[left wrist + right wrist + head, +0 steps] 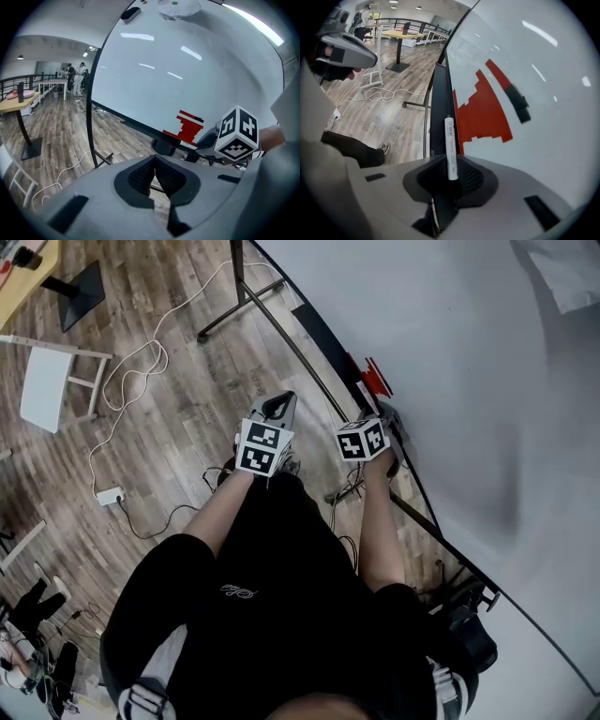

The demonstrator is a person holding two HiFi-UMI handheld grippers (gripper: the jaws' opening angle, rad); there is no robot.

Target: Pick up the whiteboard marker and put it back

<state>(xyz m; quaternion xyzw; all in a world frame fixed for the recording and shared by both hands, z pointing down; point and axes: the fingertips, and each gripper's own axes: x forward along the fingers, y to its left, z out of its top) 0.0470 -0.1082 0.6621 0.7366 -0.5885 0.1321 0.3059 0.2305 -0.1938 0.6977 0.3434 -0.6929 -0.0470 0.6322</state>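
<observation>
between jaws of right tool (pixel 450 161): marker (pixel 449 140), unseen from head view.

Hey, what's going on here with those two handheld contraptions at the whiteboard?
A person stands at a whiteboard with a claw tool in each hand. The right claw is closed on a whiteboard marker, right over the board's black tray. The left claw is shut and empty.

Right gripper (pixel 449 176): whiteboard (pixel 543 93) blocks close ahead and right; tray ledge (pixel 439 108) below; open floor (pixel 384 117) left.
</observation>
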